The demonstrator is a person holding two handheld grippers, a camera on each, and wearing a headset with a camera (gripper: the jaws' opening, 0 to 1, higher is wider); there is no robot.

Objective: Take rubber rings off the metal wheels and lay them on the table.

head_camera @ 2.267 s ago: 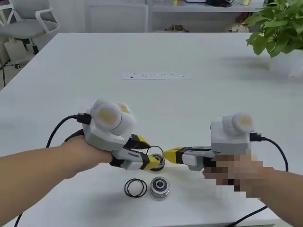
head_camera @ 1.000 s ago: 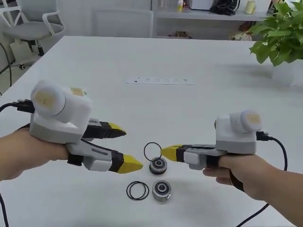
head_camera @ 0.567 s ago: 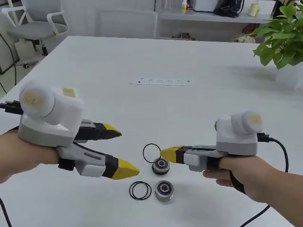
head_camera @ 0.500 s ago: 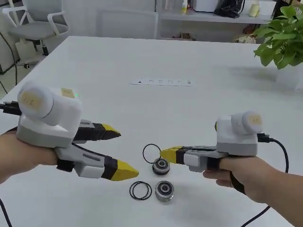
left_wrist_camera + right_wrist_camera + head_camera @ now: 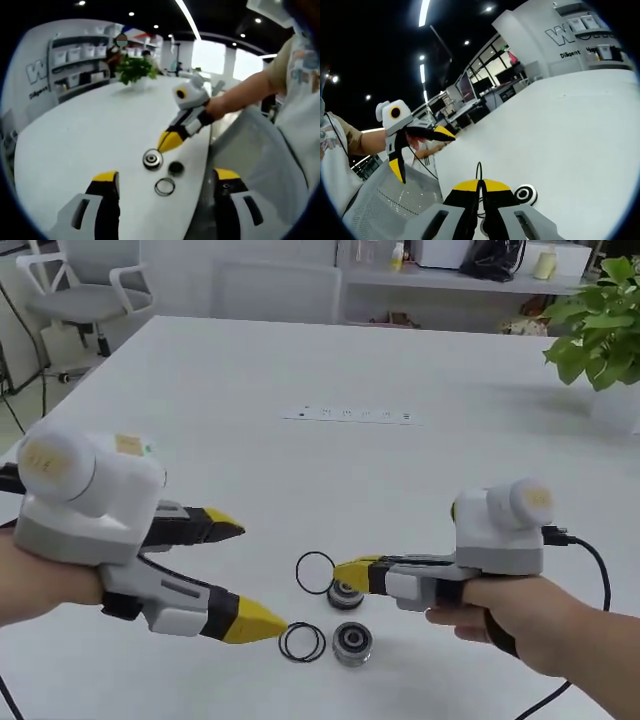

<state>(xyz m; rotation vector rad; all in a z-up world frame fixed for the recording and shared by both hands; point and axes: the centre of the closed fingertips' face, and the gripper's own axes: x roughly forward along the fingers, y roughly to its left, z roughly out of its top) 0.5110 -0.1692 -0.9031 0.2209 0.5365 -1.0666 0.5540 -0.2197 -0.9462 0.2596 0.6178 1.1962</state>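
Since 2.3 s ago the left gripper (image 5: 243,573) has pulled back off the wheel it was clamping. It now hangs released, jaws wide apart, well to the left of the work. I judge its part is over for this ring: it only steadied the wheel while the ring was peeled off.

Table (image 5: 420,480) is white and mostly bare ahead of both grippers.

Right gripper (image 5: 342,571) is clenched on a rubber ring (image 5: 299,565). It pinches the ring by one edge, so the loop stands upright off its tips, clear of the table. In the right gripper view the ring rises as a thin line from between the shut jaws. Held by the edge like that, I judge it is ready to be laid flat.

Freed wheel (image 5: 347,592) sits on the table just under the right gripper's tips. Second wheel (image 5: 352,639) lies nearer me, below that gripper's jaws.

Two loose rings (image 5: 302,642) lie flat and overlapping just beside the second wheel, close to the left gripper's lower jaw tip. That is the drop spot I would aim for. Whether either wheel still carries a ring, I cannot tell.
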